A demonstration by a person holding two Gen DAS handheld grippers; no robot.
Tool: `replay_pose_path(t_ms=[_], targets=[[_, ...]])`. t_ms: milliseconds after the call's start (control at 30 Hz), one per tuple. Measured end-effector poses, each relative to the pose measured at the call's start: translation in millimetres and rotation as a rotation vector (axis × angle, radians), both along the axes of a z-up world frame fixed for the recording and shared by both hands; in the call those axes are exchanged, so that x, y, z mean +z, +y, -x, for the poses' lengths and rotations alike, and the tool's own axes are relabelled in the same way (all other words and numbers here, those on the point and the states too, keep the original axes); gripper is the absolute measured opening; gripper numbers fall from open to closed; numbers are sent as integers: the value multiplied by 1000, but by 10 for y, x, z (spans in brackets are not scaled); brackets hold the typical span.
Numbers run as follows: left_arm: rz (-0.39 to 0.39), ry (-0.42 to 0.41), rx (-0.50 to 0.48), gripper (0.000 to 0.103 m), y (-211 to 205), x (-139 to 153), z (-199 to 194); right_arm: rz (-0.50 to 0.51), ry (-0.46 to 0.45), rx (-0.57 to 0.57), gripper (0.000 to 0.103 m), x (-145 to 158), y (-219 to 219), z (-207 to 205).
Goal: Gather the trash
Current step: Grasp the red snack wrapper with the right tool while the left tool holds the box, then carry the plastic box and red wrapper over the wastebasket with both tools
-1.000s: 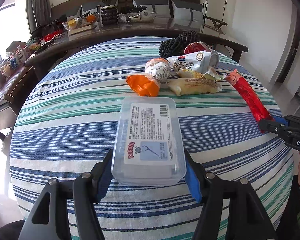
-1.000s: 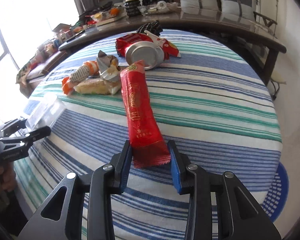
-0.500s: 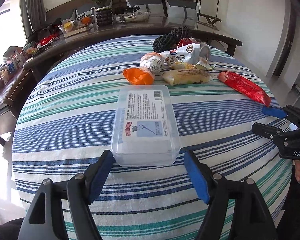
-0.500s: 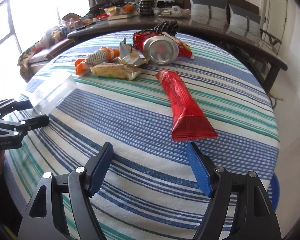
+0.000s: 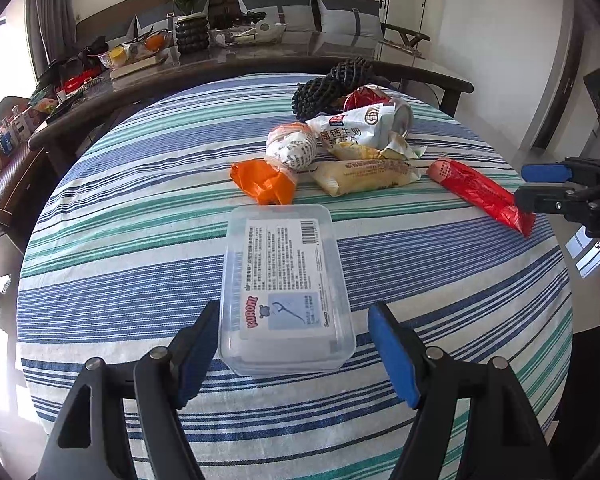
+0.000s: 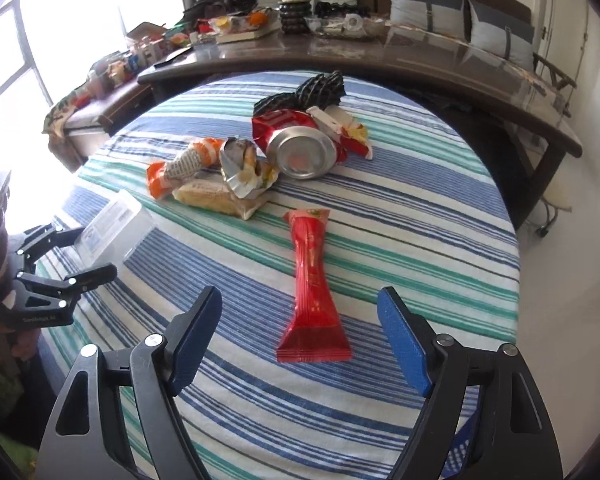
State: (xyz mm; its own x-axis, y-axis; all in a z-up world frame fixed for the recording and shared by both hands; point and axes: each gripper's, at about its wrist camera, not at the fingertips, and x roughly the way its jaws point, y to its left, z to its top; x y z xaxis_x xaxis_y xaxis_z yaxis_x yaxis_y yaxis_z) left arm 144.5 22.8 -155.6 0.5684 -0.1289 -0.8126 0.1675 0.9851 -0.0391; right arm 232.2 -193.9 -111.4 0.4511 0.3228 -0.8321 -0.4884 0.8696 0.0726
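Observation:
A clear plastic box (image 5: 286,288) with a printed label lies on the striped round table (image 5: 140,280). My left gripper (image 5: 294,354) is open, its jaws either side of the box's near end without touching it. A long red wrapper (image 6: 311,288) lies flat on the cloth. My right gripper (image 6: 300,336) is open, with the wrapper's flared near end between its jaws, untouched. Further back lies a pile of trash: an orange wrapper (image 5: 265,182), a yellow snack pack (image 5: 364,176), a white bag (image 5: 352,132) and a crushed can (image 6: 302,152).
A black mesh piece (image 5: 332,84) lies behind the pile. A dark curved sideboard (image 6: 380,60) with clutter and a plant stands behind the table. A blue basket (image 6: 466,446) shows below the table's right edge. The left gripper also shows in the right wrist view (image 6: 74,252).
Both grippers opened: the left let go of the clear box and the right let go of the red wrapper. Both pulled back a little, then the wrapper swung into line with the right gripper.

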Motion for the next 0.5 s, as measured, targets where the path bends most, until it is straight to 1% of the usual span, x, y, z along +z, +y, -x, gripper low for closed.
replay_pose_path(t_ms=[33, 67, 100, 133, 200, 233, 267, 300, 333, 500], targets=[[-5, 10, -1, 75, -3, -13, -32, 29, 24, 14, 71, -43, 73, -85], [-5, 17, -1, 75, 3, -20, -59, 53, 50, 22, 63, -87, 142, -175], [-2, 23, -2, 75, 18, -22, -83, 67, 76, 25, 58, -136, 196, -256], [0, 27, -1, 75, 31, -21, -105, 72, 100, 26, 55, -177, 238, -323], [1, 31, 5, 75, 53, -21, -143, 95, 151, 24, 46, -269, 294, -431], [1, 34, 7, 74, 65, -21, -164, 105, 163, 19, 38, -302, 305, -469], [2, 32, 9, 73, 76, -17, -173, 116, 170, 15, 21, -323, 314, -489], [4, 27, 9, 68, 87, -9, -174, 125, 170, 9, 15, -330, 313, -498], [11, 26, 5, 62, 87, -1, -172, 120, 163, 1, 14, -317, 302, -489], [9, 8, 5, 62, 68, 23, -132, 76, 120, -19, 11, -204, 186, -349]])
